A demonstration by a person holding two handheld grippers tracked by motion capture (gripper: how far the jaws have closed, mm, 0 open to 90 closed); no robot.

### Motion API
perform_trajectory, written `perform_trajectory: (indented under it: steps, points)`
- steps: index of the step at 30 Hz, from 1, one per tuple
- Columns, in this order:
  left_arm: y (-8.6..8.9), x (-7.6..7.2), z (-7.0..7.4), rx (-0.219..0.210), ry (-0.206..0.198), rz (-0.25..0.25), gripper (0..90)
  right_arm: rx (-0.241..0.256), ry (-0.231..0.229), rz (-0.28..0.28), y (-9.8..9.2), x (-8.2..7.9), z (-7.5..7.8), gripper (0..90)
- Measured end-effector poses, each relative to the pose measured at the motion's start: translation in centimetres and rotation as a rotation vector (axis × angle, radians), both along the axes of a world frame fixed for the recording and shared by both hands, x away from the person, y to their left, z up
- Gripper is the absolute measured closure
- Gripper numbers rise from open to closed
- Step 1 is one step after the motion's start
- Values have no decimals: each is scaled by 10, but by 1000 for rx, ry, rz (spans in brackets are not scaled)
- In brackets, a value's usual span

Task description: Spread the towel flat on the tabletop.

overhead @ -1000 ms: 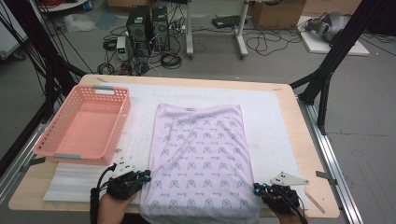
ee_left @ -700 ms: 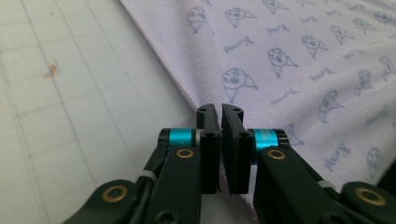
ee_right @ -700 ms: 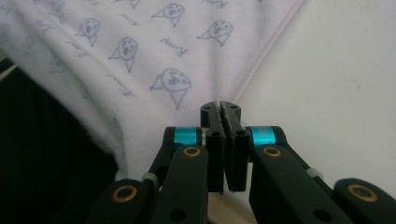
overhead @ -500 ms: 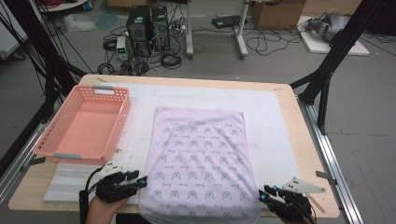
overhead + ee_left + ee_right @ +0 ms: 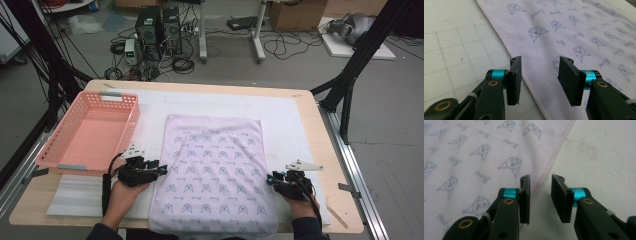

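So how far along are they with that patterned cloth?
Done: the pale lilac printed cloth lies spread flat on the white mat. In hand: the left gripper and right gripper sit open astride its side hems, nothing pinched yet. Left: grasping, any folding; the pink plastic basket holds nothing.

Overhead view; two close cloth-edge (image 5: pixel 506 47) views

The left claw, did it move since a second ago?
Yes. In the high view the left claw has gone forward along the cloth's left edge, away from the table's near edge and closer to the pink basket.
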State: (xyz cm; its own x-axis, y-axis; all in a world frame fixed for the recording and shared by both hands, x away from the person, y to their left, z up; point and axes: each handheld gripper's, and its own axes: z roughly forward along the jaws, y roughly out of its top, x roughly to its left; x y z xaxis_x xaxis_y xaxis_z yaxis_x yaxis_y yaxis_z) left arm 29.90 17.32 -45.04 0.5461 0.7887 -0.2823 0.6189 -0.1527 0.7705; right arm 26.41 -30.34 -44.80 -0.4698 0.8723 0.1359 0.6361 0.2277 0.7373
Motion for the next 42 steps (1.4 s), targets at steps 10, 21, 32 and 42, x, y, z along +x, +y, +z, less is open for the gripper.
perform_trajectory:
  steps: [10,21,32,42]
  points:
    - [-7,-1,0,97,-42,12,862,-54,-1,35,7,-8,4,891]
    - [-1,5,6,6,-35,-28,520,1,-38,37,-11,-8,12,585]
    - [-21,62,23,1,-101,28,439,-25,-98,-64,2,98,18,497]
    - [-23,89,7,38,-84,95,444,-50,-65,-162,14,169,-3,729]
